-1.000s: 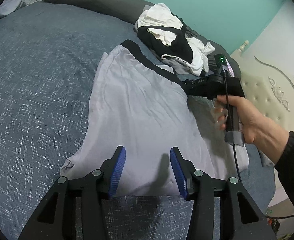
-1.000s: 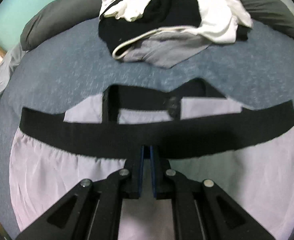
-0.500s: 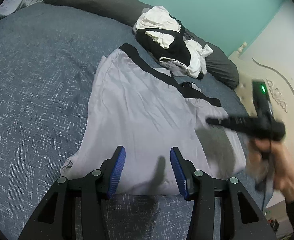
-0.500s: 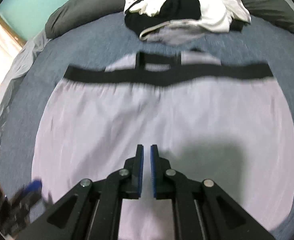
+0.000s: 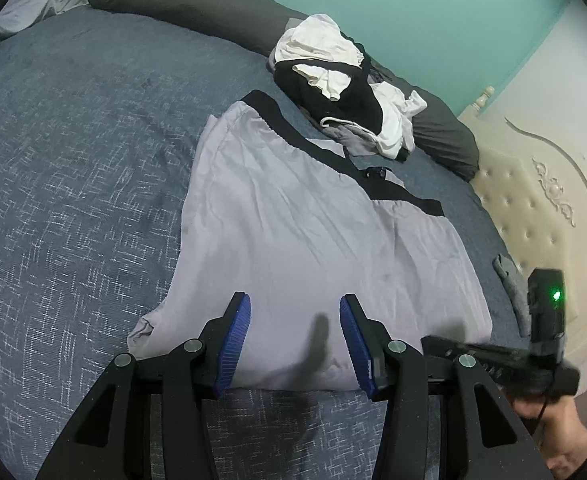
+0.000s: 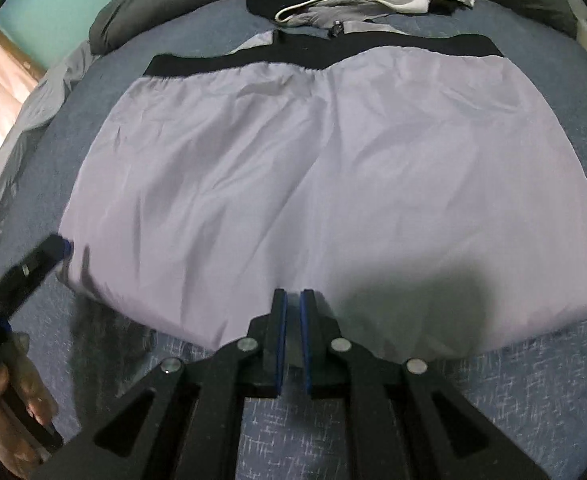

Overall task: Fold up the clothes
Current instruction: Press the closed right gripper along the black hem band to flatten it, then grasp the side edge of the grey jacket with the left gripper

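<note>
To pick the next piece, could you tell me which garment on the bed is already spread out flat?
The lilac skirt with the black waistband; the other clothes sit crumpled in a heap beyond it.

Each black gripper [image 5: 294, 340] has blue ribbed pads [image 5: 235, 338] and silver screws [image 5: 396, 346].

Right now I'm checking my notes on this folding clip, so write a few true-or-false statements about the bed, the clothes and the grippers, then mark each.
1. The pale lilac skirt lies spread flat on the blue bedspread. True.
2. The right gripper clamps the skirt's black waistband. False: its jaws are shut on nothing, near the hem.
3. The left gripper is open over the hem. True.
4. The heap of black and white clothes lies on top of the skirt. False: it lies beyond the waistband.
5. The wall behind the bed is red. False: it is teal.
</note>
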Demonstrator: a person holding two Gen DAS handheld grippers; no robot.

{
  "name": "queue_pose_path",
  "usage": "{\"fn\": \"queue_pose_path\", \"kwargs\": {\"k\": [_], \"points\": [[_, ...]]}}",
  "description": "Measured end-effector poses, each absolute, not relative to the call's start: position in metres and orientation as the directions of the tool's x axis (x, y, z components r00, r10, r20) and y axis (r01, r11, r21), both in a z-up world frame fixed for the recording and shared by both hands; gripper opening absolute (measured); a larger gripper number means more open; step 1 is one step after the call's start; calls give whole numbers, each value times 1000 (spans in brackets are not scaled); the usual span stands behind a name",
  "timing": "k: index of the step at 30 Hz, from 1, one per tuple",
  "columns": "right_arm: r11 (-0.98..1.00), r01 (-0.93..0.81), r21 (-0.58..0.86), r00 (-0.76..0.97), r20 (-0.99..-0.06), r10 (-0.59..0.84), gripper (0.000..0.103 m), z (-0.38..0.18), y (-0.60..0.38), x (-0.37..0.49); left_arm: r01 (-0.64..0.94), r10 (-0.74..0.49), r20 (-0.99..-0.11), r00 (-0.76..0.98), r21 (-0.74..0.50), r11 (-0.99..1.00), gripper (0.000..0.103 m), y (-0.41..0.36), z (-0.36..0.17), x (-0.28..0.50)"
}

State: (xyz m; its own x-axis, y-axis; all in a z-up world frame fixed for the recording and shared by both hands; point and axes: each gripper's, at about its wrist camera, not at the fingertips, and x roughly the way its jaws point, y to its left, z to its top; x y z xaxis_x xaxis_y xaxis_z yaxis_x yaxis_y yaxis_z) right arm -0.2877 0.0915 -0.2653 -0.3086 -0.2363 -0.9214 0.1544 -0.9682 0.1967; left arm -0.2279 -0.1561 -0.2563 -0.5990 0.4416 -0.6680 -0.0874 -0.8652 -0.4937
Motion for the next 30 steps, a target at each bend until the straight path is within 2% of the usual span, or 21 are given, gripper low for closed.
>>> {"fn": "queue_pose_path", "kwargs": {"k": [3,8,11,16,22,25,27,30], "points": [[-972,152,180,-273,-937,-217,6,-287,89,-291,-93,444,-667,-598,-493,-865,51,-156,-255,-229],[-969,167,181,-308,-924,-225,6,-272,84,-280,-85,443,-665,-601,-498,-863,51,-161,-255,-231],[-971,191,142,-287,-938,-193,6,-281,76,-275,-86,446,-665,-599,-501,-861,51,-162,-256,-232],[-971,163,175,-285,-934,-216,6,-284,81,-274,-89,446,-661,-603,-500,-861,51,-164,-254,-232],[-963,207,171,-295,-928,-228,6,-289,69,-272,-84,443,-666,-600,-499,-863,51,-165,-255,-233],[-956,163,245,-323,-902,-286,6,-289,78,-272,-79,433,-667,-606,-491,-867,51,-168,-254,-231],[-952,179,248,-381,-875,-299,6,-275,85,-264,-65,422,-667,-614,-491,-869,56,-171,-253,-231],[-952,161,259,-441,-845,-304,6,-262,105,-254,-42,425,-663,-617,-512,-858,57,-177,-255,-231]]}}
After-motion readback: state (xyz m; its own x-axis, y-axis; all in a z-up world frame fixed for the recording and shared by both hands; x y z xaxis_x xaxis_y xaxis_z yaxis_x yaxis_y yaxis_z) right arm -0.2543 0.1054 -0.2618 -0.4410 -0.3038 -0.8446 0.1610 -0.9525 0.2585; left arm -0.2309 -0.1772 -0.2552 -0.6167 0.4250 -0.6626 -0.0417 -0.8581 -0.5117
